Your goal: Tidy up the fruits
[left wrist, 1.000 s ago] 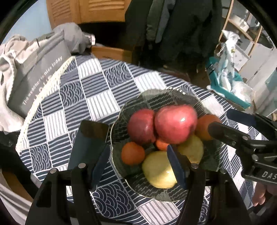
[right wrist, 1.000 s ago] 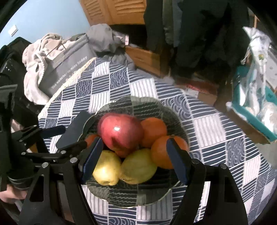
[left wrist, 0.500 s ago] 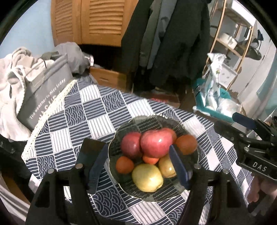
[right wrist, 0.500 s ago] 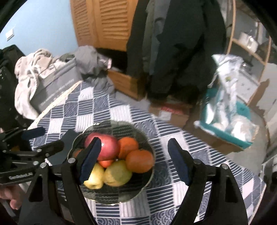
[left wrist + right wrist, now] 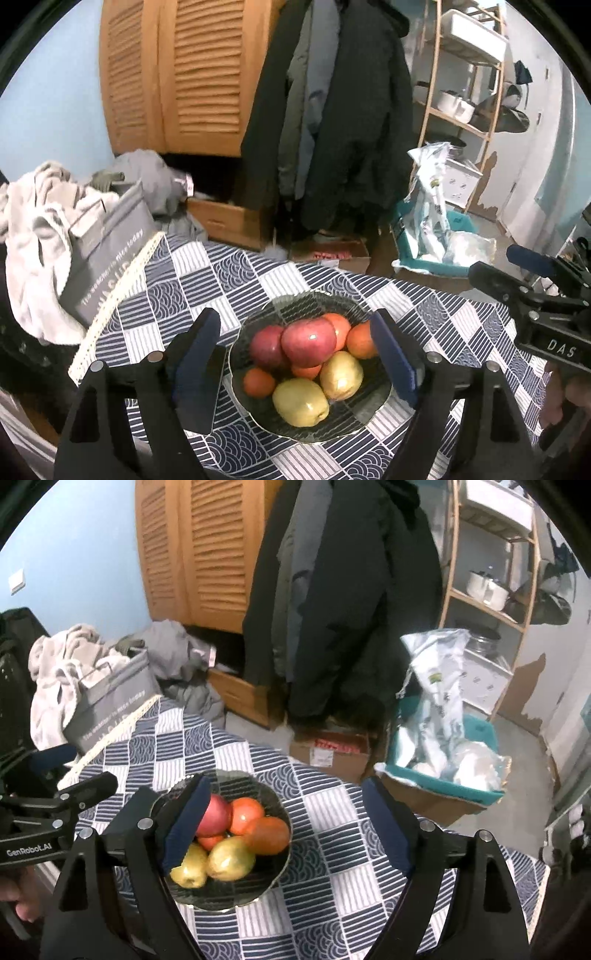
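Over tablecloth [image 5: 236,280], both grippers' jaws opening, empty.

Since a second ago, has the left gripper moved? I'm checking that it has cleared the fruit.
Yes. The left gripper has pulled up and back from the glass bowl, which now looks smaller; its jaws are opening and empty.

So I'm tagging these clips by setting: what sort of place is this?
Most likely a lived-in room of a home. Coats hang beside a louvred wooden wardrobe, a wooden shelf rack holds a pot, and a fruit bowl sits on a cloth-covered table.
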{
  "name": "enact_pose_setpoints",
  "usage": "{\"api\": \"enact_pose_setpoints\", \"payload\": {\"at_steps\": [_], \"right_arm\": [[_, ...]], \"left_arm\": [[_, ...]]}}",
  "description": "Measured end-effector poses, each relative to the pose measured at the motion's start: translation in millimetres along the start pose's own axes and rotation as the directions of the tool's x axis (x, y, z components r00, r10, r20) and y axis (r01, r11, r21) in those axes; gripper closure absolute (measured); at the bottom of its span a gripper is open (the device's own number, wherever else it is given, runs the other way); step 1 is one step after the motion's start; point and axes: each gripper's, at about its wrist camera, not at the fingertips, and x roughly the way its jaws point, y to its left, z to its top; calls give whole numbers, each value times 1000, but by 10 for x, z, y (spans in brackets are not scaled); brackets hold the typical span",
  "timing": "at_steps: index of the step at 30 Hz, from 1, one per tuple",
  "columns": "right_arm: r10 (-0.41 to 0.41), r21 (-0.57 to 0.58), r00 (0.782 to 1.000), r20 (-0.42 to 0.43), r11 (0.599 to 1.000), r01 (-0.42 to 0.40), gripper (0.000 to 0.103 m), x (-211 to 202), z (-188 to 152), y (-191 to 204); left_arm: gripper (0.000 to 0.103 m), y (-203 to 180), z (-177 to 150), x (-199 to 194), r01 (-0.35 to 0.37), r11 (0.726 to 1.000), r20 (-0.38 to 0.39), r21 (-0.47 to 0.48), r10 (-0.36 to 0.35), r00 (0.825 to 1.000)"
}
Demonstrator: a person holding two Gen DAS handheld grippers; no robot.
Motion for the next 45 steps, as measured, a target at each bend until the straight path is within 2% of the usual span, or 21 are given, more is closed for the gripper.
{"api": "enact_pose_setpoints", "payload": {"at_steps": [7, 10, 14, 16, 27, 33, 45], "right_arm": [[-19, 43, 999, 44, 999, 17, 16, -297, 26, -186], [-24, 53, 998, 55, 998, 21, 15, -390, 25, -252], [-40, 59, 996, 81, 998, 35, 14, -544, 2, -330], [-46, 61, 995, 91, 997, 41, 14, -605, -12, -357], [-102, 63, 984, 147, 994, 94, 13, -817, -107, -515], [-145, 70, 976, 162, 988, 135, 13, -857, -156, -605], [-150, 77, 977, 154, 987, 139, 13, -853, -169, -636]], "left_arm": [[11, -118, 72, -213, -12, 999, 59, 30, 11, 998], [9, -130, 103, -291, -5, 1000, 80, 20, 3, 997], [2, -163, 148, -404, 0, 1000, 115, 8, -1, 993], [1, -185, 168, -472, -1, 1000, 145, 5, 0, 989], [1, -353, 222, -665, 11, 999, 206, 32, -17, 978], [1, -428, 213, -671, -3, 999, 217, 49, -8, 976], [1, -436, 210, -693, -10, 999, 225, 32, 2, 974]]}}
